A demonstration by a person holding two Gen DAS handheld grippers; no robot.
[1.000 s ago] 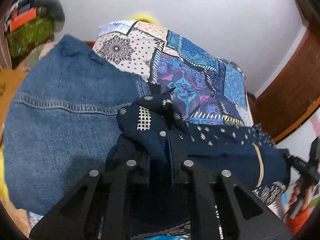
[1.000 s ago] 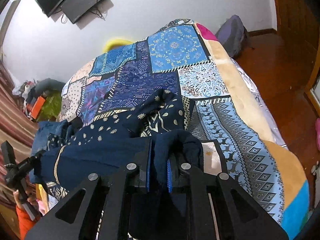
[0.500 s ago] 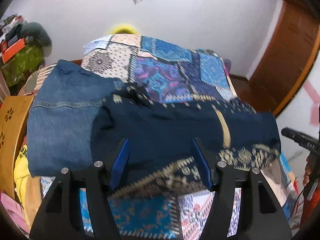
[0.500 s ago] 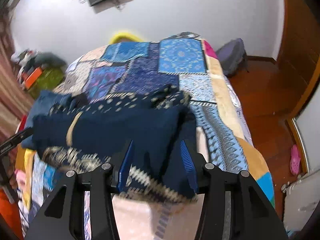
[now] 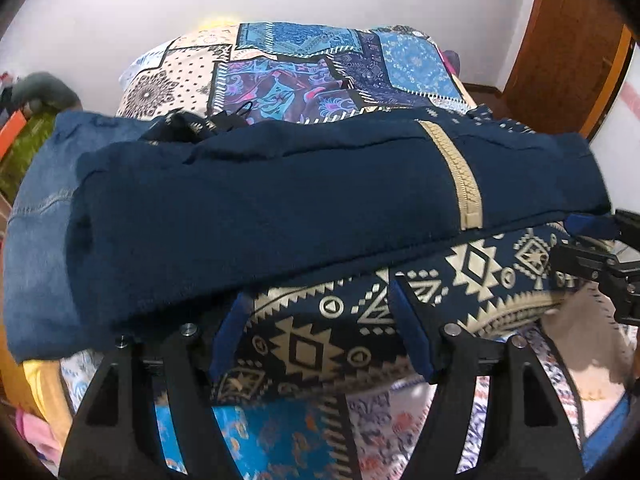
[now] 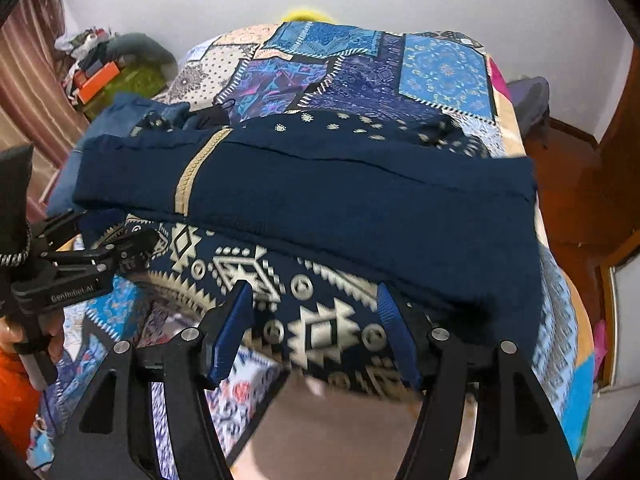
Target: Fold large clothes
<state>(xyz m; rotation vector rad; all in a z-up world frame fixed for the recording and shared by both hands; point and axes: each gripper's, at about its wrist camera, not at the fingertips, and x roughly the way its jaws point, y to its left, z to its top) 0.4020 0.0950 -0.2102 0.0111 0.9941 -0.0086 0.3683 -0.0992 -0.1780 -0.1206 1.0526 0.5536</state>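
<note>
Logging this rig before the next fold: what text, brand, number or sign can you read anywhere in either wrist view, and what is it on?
"GenRobot.AI": white lettering on the black body of the left gripper, right wrist view.
No other writing shows. The navy garment, the denim piece and the patchwork bedspread carry patterns only, no letters. The clutter by the wall is too small to read.

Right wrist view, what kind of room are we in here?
Most likely a bedroom: a bed under a patchwork bedspread, clothes on it including a navy patterned garment, and a cluttered pile by the wall.
</note>
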